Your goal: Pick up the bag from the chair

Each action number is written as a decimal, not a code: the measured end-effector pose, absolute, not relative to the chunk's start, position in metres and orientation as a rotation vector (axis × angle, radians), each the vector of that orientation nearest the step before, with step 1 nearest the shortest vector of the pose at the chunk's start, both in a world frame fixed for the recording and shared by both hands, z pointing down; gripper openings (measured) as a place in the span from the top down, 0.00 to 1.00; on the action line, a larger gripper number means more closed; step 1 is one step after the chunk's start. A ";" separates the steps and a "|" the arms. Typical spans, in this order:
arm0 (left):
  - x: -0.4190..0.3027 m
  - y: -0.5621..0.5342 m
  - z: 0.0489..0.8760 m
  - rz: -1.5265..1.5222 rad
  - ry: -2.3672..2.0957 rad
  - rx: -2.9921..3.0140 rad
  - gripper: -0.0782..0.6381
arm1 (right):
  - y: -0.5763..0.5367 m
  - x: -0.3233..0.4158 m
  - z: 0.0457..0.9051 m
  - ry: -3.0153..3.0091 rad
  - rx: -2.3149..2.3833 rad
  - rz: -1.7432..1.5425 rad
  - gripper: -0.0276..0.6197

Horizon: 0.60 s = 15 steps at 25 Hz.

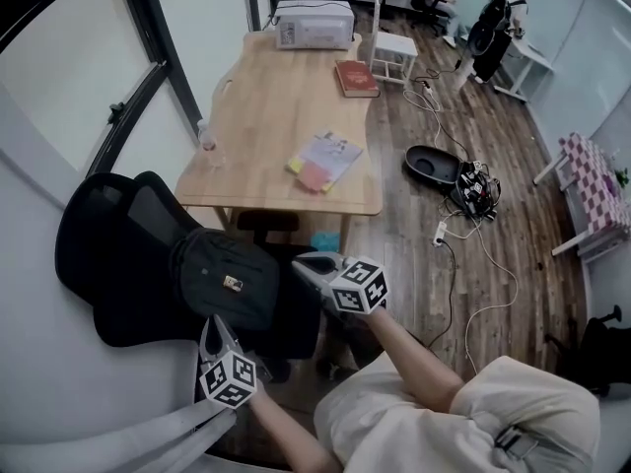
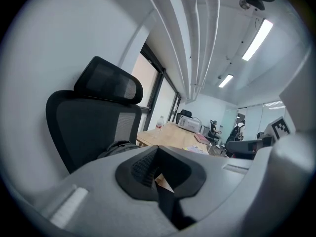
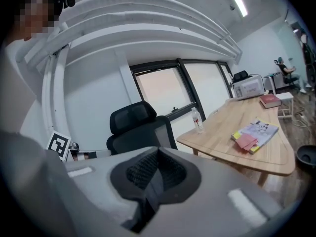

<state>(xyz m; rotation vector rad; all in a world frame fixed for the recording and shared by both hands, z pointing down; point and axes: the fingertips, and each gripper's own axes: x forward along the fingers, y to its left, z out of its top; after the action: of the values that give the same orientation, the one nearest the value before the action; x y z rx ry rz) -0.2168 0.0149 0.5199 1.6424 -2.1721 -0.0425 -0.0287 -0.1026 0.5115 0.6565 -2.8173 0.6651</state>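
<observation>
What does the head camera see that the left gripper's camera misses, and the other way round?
Only the head view: the floor cables and the person's legs. Only the left gripper view: the ceiling lights and white pipes overhead. Both: the black chair, the bag on its seat, and the wooden table.

Head view looks steeply down from above; both gripper views sit low, facing the same chair [image 1: 99,254] and table [image 1: 276,116]
</observation>
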 end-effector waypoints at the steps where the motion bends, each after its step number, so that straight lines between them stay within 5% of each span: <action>1: -0.221 0.013 0.519 -0.045 -2.178 1.640 0.88 | -0.106 -0.034 0.512 -2.819 0.646 0.659 0.96; 15: -0.308 -0.031 0.473 0.002 -2.345 1.536 0.88 | -0.166 -0.174 0.478 -2.881 0.346 0.591 0.96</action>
<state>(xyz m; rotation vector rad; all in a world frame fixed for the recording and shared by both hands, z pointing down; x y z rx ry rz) -0.3077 -0.0315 0.4727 1.5362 -2.3449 0.0022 -0.1736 -0.1665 0.4783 0.3461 -2.8815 0.5908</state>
